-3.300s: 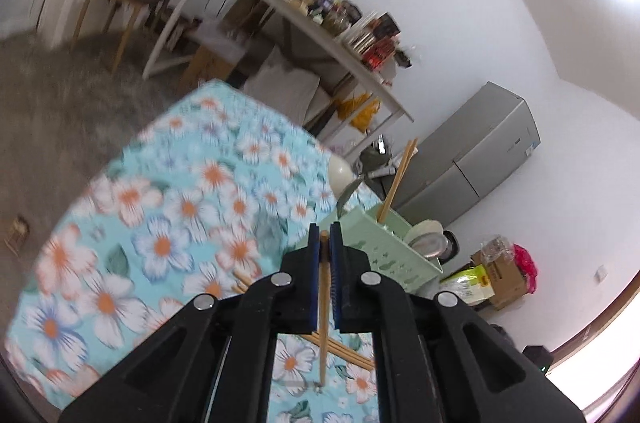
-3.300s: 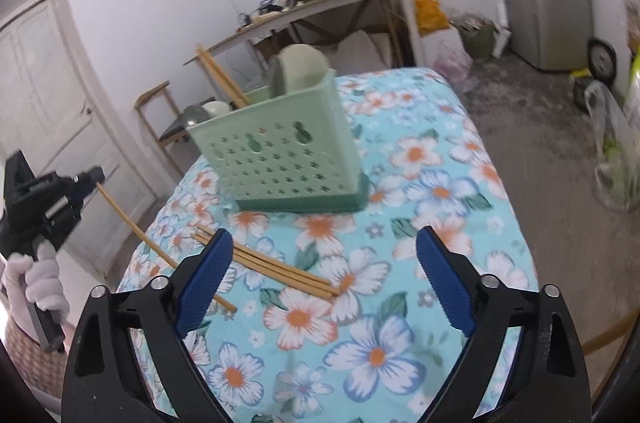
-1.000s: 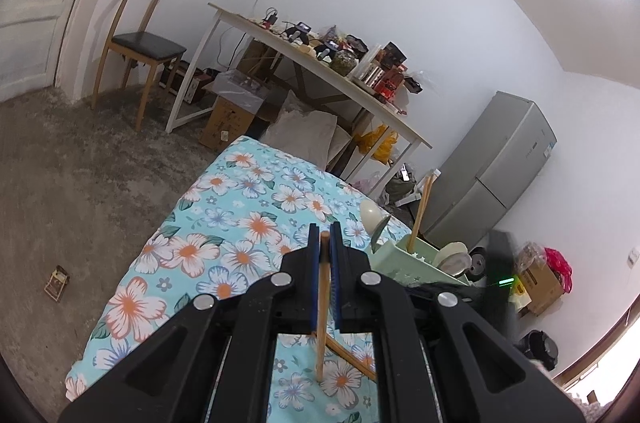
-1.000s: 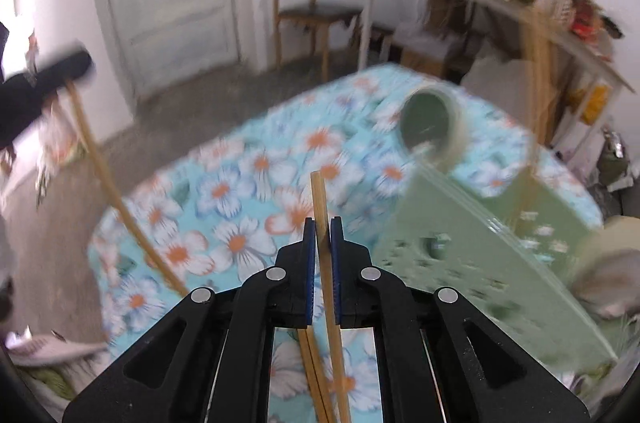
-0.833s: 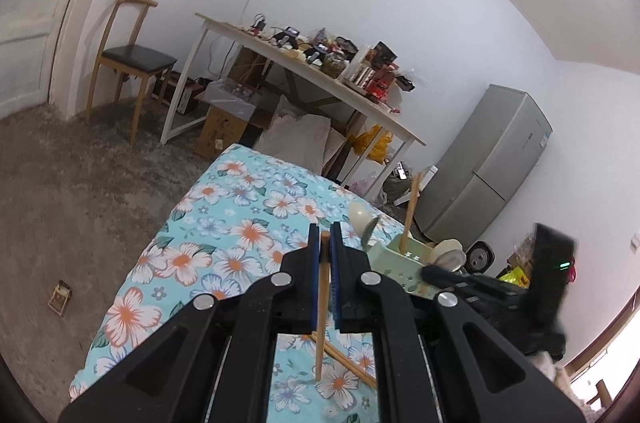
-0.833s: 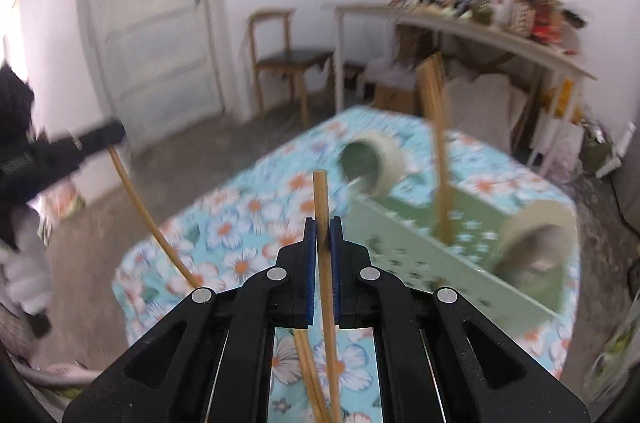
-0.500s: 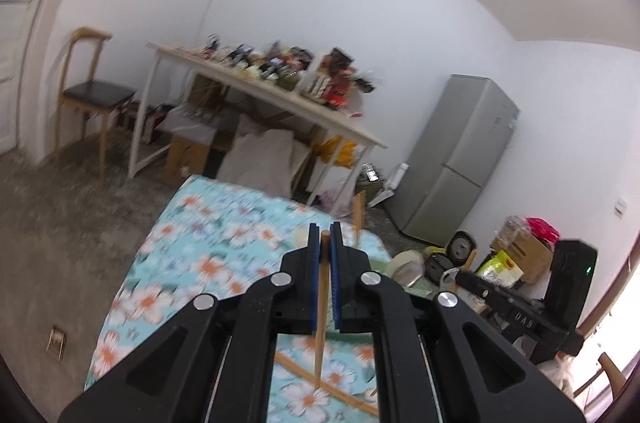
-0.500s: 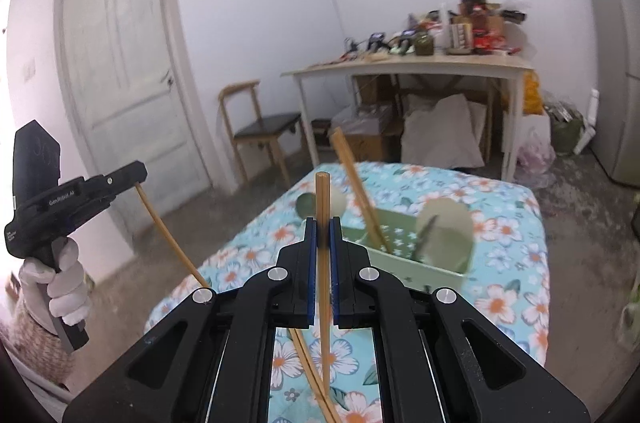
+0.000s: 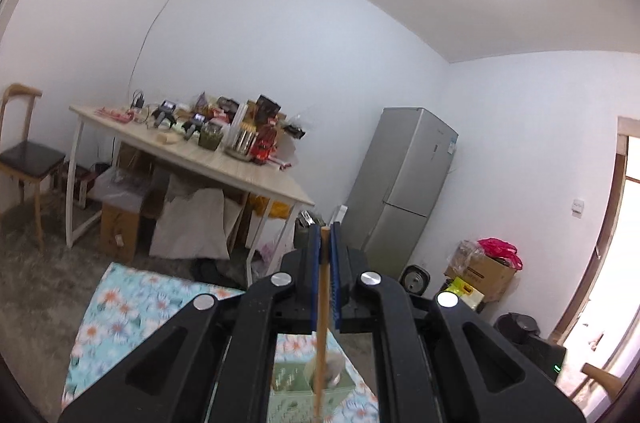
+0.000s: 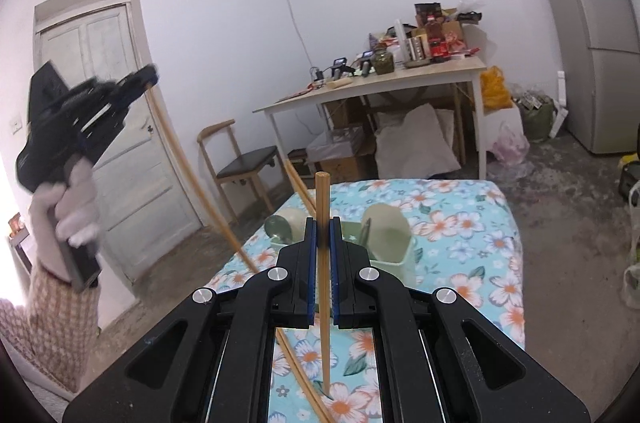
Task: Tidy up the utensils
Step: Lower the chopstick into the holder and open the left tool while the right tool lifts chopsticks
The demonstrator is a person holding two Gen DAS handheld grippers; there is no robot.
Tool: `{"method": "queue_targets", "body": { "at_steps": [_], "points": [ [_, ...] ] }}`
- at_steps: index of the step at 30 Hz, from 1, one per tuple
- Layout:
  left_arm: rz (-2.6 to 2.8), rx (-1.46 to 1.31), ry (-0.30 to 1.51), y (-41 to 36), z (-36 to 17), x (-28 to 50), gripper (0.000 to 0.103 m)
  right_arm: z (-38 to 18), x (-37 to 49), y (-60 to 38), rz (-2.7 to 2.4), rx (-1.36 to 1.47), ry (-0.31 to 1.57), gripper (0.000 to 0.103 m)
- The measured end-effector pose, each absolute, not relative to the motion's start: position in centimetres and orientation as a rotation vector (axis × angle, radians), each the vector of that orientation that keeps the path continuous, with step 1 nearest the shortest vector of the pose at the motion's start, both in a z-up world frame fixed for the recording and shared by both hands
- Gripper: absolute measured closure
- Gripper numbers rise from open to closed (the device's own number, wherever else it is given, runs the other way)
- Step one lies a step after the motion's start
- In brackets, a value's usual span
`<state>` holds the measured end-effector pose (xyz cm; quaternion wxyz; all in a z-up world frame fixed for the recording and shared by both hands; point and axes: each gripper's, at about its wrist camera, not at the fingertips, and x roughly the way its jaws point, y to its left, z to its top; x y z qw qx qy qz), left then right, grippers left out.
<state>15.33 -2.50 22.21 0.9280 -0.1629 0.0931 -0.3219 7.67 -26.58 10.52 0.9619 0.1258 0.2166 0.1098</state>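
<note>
- Right claw (image 10: 323, 223): the jaws are clamped on one chopstick (image 10: 322, 275), which stands nearly upright between the blue pads. Its top rises above the pads and its lower end hangs over the flowered tablecloth (image 10: 472, 255).
- Left claw (image 9: 325, 235): the jaws are clamped on a second chopstick (image 9: 322, 323), also nearly upright. Its lower end hangs below the claw, over the green basket (image 9: 292, 379).
- Below and just left of the right claw, at least one more chopstick (image 10: 304, 383) lies on the tablecloth. It counts as work left to do.
- Just beyond the right claw's tips stands the green basket (image 10: 396, 269), holding pale bowls or ladles and one leaning chopstick (image 10: 298, 183) already stowed.
- Progress estimate: the task is partly done. Some utensils are in the basket, two chopsticks are in transit, and the loose one on the cloth awaits pickup.
- Right view only: the left claw (image 10: 144, 76) appears up and to the left, blurred, with its chopstick slanting down toward the table. This view also shows the full basket contents and the loose chopstick.
- Left view only: it shows the basket directly beneath the held chopstick, blurred, which suggests that this stick is close to alignment for insertion. The right claw does not appear here.
- Farther out, both views show a cluttered side table (image 10: 400, 85) and a refrigerator (image 9: 400, 191).
</note>
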Motion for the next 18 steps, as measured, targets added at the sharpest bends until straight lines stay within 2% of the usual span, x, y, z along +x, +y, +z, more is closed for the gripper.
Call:
{"method": "queue_targets", "body": {
  "at_steps": [11,18],
  "points": [
    [-0.641,-0.321,0.216,-7.6,19.7,20.8,0.099,9.2,7.5,-27.9,0.217,0.295,0.473,0.099],
    [-0.601,-0.278,0.33,-9.7,15.7,22.7,0.098,9.3,7.5,-28.2,0.22,0.304,0.476,0.099]
  ]
}}
